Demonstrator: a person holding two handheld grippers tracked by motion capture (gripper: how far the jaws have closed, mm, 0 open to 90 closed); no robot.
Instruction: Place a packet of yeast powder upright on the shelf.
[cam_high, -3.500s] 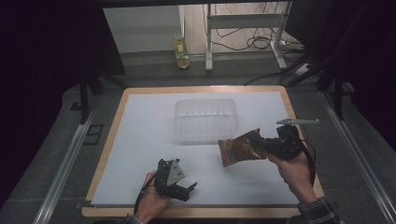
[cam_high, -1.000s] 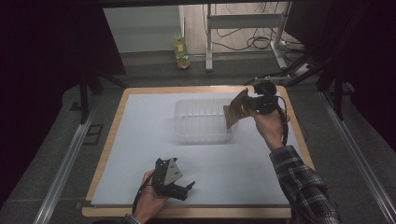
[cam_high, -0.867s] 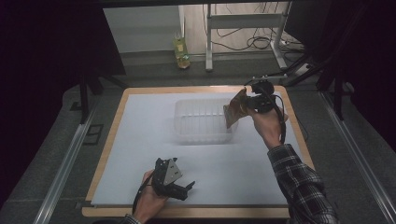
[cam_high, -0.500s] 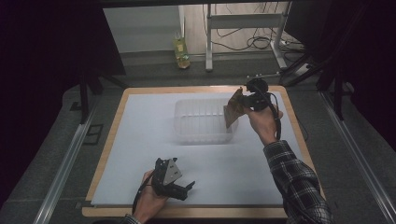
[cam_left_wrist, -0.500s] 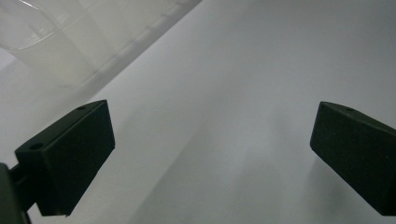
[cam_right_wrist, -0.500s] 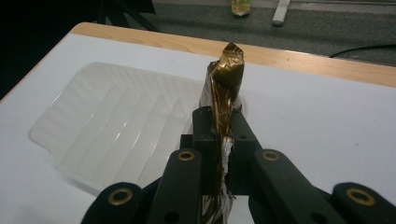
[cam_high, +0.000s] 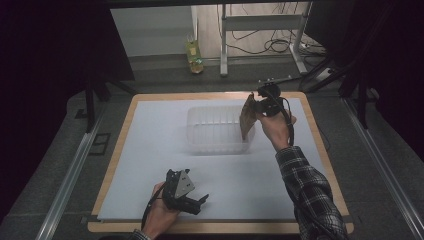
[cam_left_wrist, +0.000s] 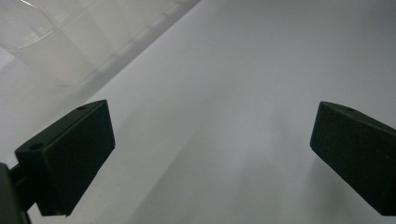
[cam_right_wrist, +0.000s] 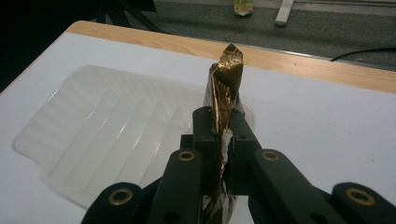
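A clear plastic tray (cam_high: 220, 131) lies on the white mat toward the far middle; the right gripper view has its ribbed floor (cam_right_wrist: 107, 140) below the jaws. My right gripper (cam_high: 258, 106) hovers over the tray's right end, shut on a crinkled gold-brown foil packet (cam_high: 246, 119), which hangs edge-on between the jaws (cam_right_wrist: 223, 93). My left gripper (cam_high: 200, 204) rests near the front edge of the mat, open, with nothing between its fingers (cam_left_wrist: 70, 158). A corner of the tray (cam_left_wrist: 56, 42) sits at the top left of the left gripper view.
The white mat (cam_high: 150, 150) covers a wooden-edged board (cam_high: 320, 150). Beyond the table on the floor stand a yellow-green bottle (cam_high: 195, 52), a white metal frame (cam_high: 260, 30) and loose cables (cam_high: 280, 45). Dark supports flank the table.
My right gripper has carried the foil packet from the right front of the mat up and back to the tray's right end. The left gripper has stayed in place.
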